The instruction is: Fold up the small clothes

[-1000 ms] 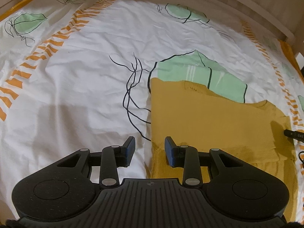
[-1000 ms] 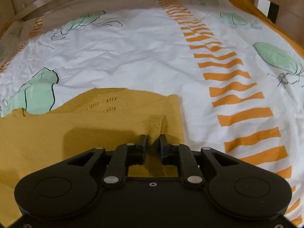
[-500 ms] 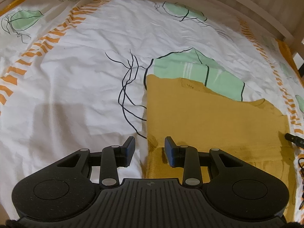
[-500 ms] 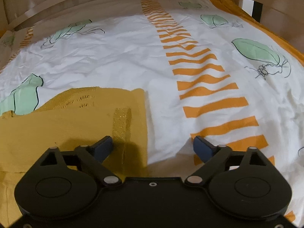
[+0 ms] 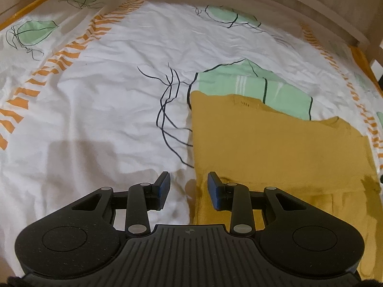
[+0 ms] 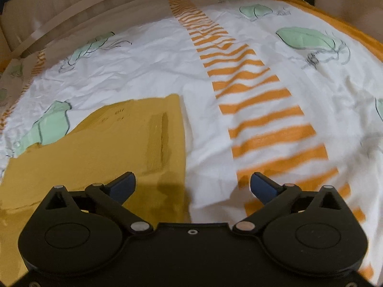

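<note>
A second ago the right hand-held gripper (image 6: 191,186) was pinched shut on the right edge of the mustard-yellow garment (image 5: 275,148). Its jaws are now opening, close to their widest, with nothing clamped between them. It has also slid off to the right: its left finger hangs over the garment's near right corner, while its right finger is out over the orange stripes (image 6: 263,119) of the bed sheet (image 5: 107,119). So the cloth has been let go and laid down.

The garment lies flat on the bed, folded into a rough rectangle with a straight left side and a straight right side. An angled upper layer sits across its far part, partly covering a green printed leaf (image 5: 251,86) on the sheet. A narrow creased strip (image 6: 158,143) near its right edge marks where the grip was.

The left hand-held gripper (image 5: 189,189) has hardly shifted. It hovers at a narrow, part-open setting over the garment's near left edge, and the edge runs through the gap between its fingers. The pads do not seem to press on the fabric, so it looks empty.

My reading is that one fold is finished and released. The next fold probably needs both grippers to take hold again along the near edge, and the left one is already well placed for that.
</note>
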A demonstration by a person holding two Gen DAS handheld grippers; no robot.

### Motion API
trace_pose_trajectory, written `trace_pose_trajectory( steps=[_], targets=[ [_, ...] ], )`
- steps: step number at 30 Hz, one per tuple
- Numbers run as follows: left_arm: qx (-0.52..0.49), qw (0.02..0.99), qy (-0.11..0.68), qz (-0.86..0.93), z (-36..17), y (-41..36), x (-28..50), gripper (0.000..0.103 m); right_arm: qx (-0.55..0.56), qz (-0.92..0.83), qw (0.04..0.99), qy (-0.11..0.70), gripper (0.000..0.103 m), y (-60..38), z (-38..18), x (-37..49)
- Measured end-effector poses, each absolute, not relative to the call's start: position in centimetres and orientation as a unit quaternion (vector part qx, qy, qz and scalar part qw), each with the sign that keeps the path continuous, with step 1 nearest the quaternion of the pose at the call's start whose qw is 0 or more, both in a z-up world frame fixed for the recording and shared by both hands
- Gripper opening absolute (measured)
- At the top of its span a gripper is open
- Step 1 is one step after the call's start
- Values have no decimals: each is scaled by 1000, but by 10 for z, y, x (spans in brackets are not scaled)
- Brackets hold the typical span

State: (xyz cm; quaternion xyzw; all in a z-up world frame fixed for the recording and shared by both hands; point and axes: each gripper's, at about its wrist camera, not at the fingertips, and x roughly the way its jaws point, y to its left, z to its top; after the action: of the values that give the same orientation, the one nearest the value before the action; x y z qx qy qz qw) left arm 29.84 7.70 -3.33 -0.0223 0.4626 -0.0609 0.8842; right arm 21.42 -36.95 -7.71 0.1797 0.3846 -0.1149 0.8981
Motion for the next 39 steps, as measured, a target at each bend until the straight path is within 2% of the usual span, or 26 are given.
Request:
trace_pose_trajectory(
  steps=[15, 30, 39],
  targets=[
    [-17, 878, 472, -75, -48, 79, 247, 33, 184, -67, 896, 399, 102, -337, -77, 131],
    [-77, 892, 439, -76, -54, 111, 125, 33, 205, -38, 903, 375, 103, -314, -69, 49],
    [-66, 890, 443, -86, -58, 107, 94, 34, 228, -42, 888, 397, 102, -308, -85, 8]
  ],
)
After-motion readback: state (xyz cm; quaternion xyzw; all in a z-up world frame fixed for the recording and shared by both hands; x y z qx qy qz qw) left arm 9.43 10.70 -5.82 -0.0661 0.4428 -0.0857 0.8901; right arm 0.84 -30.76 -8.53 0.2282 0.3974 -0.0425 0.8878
